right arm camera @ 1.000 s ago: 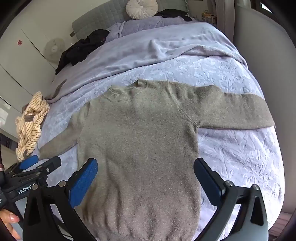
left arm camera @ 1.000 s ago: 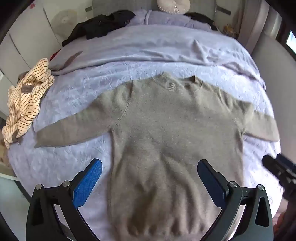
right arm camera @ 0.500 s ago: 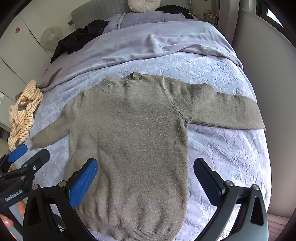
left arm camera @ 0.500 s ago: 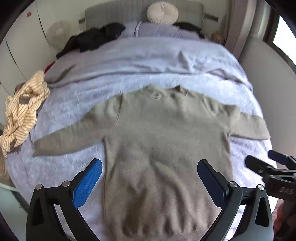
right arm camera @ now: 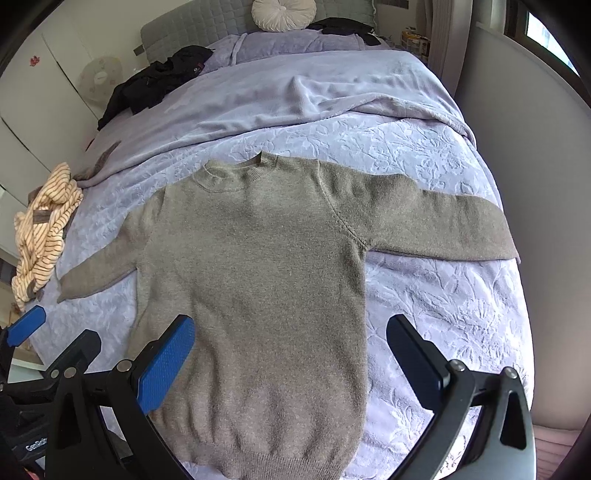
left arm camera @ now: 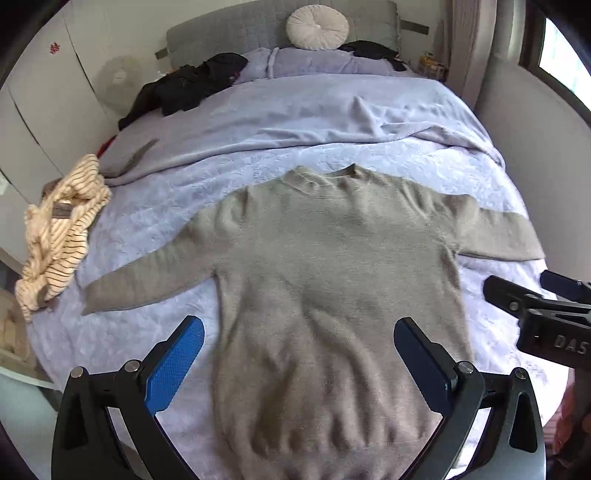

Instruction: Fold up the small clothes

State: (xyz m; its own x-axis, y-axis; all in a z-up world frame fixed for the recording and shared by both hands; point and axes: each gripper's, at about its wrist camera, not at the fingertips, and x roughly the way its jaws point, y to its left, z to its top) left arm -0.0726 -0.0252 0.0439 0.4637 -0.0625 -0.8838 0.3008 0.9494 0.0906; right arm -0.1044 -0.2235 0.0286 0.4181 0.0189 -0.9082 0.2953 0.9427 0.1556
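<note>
A grey-brown knit sweater [left arm camera: 325, 266] lies flat, front up, on the lavender bed cover, sleeves spread left and right, hem toward me. It also shows in the right wrist view [right arm camera: 258, 266]. My left gripper [left arm camera: 299, 354] is open and empty, held above the sweater's lower body. My right gripper [right arm camera: 291, 354] is open and empty, above the sweater's lower right side. The right gripper shows at the right edge of the left wrist view [left arm camera: 535, 302]. The left gripper shows at the lower left of the right wrist view [right arm camera: 48, 350].
A cream striped garment [left arm camera: 59, 236] lies bunched at the bed's left edge. Black clothes [left arm camera: 188, 81] and a round cushion [left arm camera: 317, 26] lie at the headboard. A rumpled lavender blanket [left arm camera: 314, 110] covers the far half. A wall panel [right arm camera: 535, 166] borders the right.
Both grippers have drawn back and risen a little, so more of the bed and headboard shows. The sweater has not moved. Both grippers stay open.
</note>
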